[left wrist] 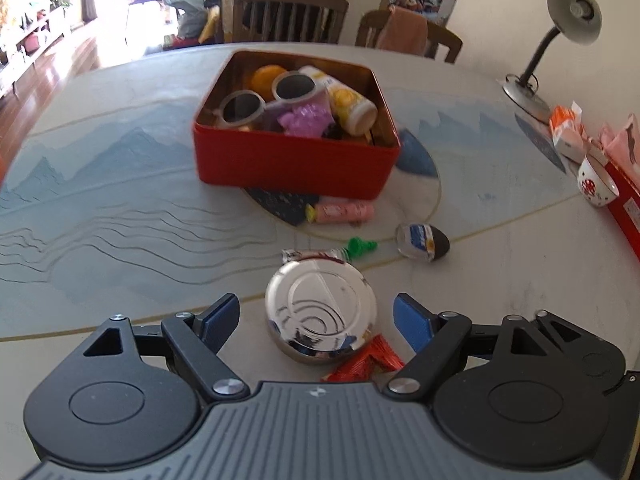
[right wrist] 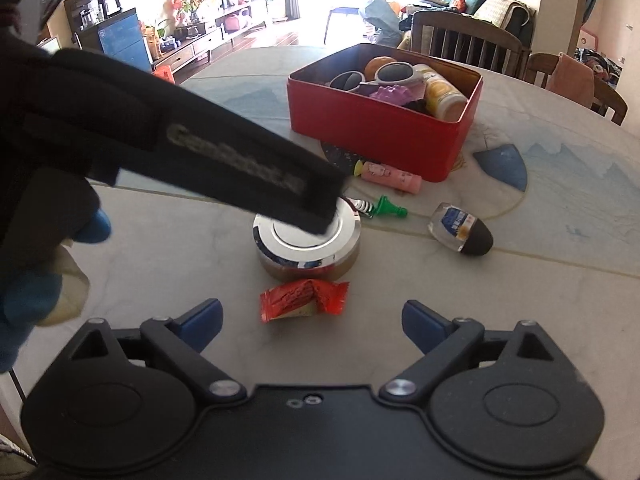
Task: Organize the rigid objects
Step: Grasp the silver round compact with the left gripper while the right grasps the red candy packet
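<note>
Round tin with a mirror-chrome lid [left wrist: 320, 316] sits on the pale marble-look table printed with blue mountains [left wrist: 120, 208], directly ahead of the left gripper [left wrist: 318, 322]. Left jaws wide apart, blue pads either side of the tin, not touching it as far as the view shows. Nothing gripped.

Right gripper [right wrist: 312, 322] also wide open, empty. Red foil-wrapped snack [right wrist: 304, 300] lies on the table just ahead of its pads, between them in line, and just in front of the tin [right wrist: 306, 248]. Black body of the left gripper crosses the right wrist view from upper left and overlaps the tin's lid; contact cannot be told.

Red rectangular metal box [left wrist: 296, 160] stands further back on the table, open top, holding white-framed round sunglasses [left wrist: 264, 98], an orange ball-like thing [left wrist: 266, 76], a yellow-white bottle [left wrist: 348, 104] and a purple plastic piece [left wrist: 306, 118].

Loose items between box and tin: pink tube with a yellow cap [left wrist: 342, 212] just beside the box front, green chess-pawn-like piece [left wrist: 362, 246], small clear bottle with a dark cap and blue label [left wrist: 422, 242] lying on its side, striped tube end [left wrist: 296, 255] behind the tin.

Grey desk lamp [left wrist: 560, 40] and a white bowl with red pattern [left wrist: 596, 188] at the right table edge. Wooden chairs [left wrist: 288, 16] behind.
</note>
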`<state>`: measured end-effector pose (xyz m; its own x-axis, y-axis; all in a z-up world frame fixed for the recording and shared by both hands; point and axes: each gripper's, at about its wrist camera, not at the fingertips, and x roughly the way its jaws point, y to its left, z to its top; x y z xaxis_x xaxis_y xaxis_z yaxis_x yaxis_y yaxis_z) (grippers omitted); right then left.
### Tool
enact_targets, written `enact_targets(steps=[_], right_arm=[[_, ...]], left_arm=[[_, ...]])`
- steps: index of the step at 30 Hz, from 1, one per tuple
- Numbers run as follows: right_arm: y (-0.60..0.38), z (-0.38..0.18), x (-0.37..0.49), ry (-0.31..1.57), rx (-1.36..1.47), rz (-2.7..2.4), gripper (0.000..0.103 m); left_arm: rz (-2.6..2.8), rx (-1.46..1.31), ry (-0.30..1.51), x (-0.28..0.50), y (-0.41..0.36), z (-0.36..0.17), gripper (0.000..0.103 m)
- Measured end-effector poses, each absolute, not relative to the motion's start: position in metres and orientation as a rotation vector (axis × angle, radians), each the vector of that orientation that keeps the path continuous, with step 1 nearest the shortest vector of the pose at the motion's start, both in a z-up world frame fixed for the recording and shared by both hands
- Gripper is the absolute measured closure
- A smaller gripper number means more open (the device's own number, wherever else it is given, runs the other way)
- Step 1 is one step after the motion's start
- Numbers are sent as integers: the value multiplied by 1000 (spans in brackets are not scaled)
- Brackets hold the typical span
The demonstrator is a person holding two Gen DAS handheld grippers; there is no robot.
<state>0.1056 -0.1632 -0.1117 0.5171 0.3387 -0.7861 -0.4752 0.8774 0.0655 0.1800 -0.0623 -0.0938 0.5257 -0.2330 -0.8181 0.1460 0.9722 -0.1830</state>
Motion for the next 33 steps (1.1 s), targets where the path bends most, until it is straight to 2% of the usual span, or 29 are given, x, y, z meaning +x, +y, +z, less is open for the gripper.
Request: enact_targets(steps=[18,22,28,30,33], right_arm=[[-164,-126,115,905,-220,565,30],[-161,-126,110,884,-264,590,45],[-157,-125,105,872,-295,602,56],[-156,-124,104,870,-296,601,60],[-157,-123,102,865,-298,591,62]], left_arm=[[-198,-40,1079,206,-83,-126,19],[-189,-33,1081,209,-83,-129,19],[-190,-11,1074,210,-84,-130,20],[-194,-9,1071,210,-84,-130,25],[-192,2,1067,209,-84,-130,25]])
